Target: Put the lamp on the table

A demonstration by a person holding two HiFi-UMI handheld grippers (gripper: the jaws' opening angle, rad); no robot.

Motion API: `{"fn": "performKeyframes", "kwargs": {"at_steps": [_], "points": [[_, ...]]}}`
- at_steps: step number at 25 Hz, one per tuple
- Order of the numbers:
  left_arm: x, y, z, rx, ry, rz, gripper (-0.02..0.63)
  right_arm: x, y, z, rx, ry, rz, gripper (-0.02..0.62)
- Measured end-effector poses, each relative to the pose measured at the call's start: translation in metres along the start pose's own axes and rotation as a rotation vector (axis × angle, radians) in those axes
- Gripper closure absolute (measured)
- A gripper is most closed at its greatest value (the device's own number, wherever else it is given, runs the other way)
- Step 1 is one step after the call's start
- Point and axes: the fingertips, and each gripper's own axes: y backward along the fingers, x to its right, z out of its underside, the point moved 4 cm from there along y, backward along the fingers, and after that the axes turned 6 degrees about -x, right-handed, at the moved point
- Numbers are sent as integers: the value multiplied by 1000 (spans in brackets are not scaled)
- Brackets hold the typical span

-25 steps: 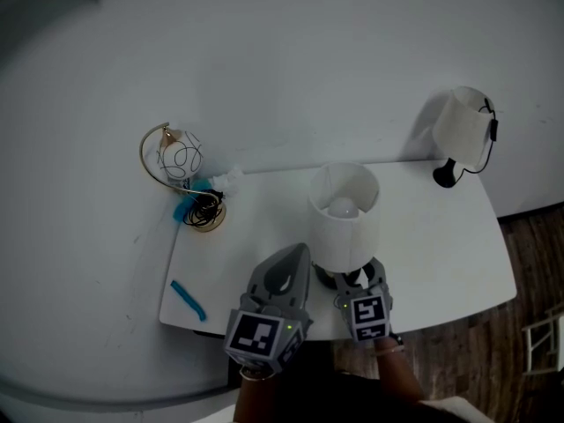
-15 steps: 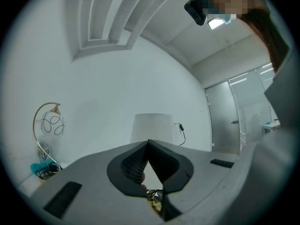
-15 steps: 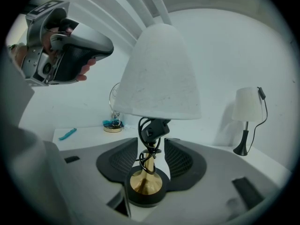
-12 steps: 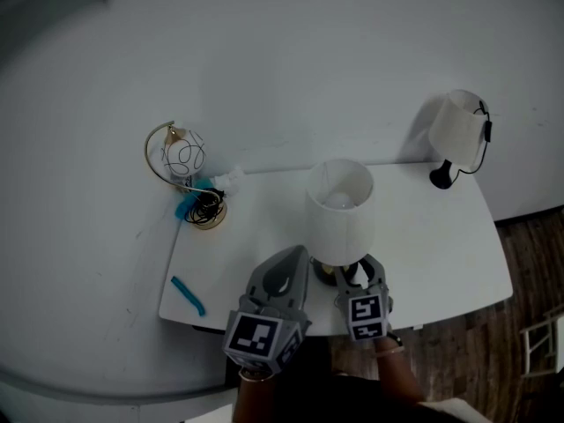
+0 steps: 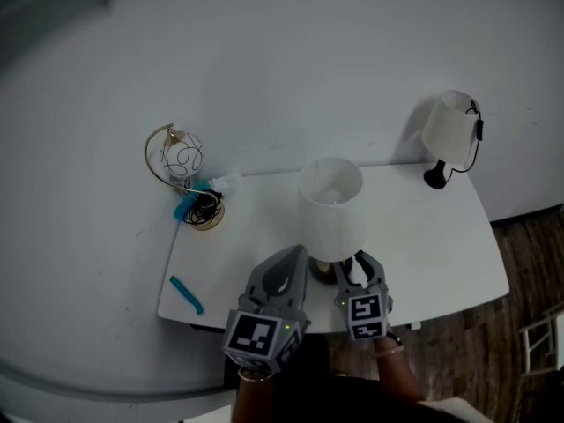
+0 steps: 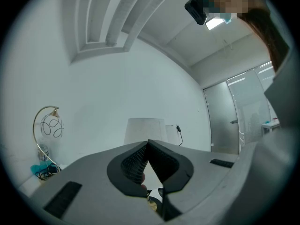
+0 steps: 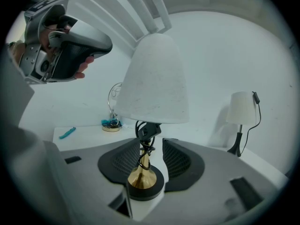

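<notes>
now finds the lamp [image 5: 330,210] a touch further left than a second ago, upright near the front edge of the table [image 5: 441,245]. shows white shade, brass stem, round black base. holds right gripper [image 5: 352,267] about level, jaws just closing yet apart around the stem; left gripper [image 5: 293,256] beside it, jaws together.

The table lamp [image 5: 330,208] stands centre-front on the worktop [image 5: 441,245]; a second lamp [image 5: 448,135] stands back right, an arc lamp [image 5: 181,170] back left, and a small strip [image 5: 187,295] lies front left.
</notes>
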Motion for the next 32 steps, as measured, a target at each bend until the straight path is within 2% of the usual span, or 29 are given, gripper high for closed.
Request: {"fn": "performKeyframes", "kwargs": {"at_steps": [4,9,11,18,20,27,29,32], "points": [[6,2,-3,3,-4,5,614,3,7,-2,3,7,12,472],[16,8,-5,12,-11,16,614,4,19,-4,14,9,20,472],[20,11,-6,16,-13,20,614,4,24,-5,18,9,29,500],[33,28,-5,23,-10,16,614,1,45,-5,30,18,36,500],[36,33,-4,25,-11,15,614,0,51,-5,35,22,41,526],[48,44,-5,32,-14,9,614,1,68,-4,42,32,45,527],[52,46,-5,32,-18,9,614,4,72,-2,36,32,54,556],[56,48,-4,28,-15,8,614,7,75,0,33,29,58,557]]}}
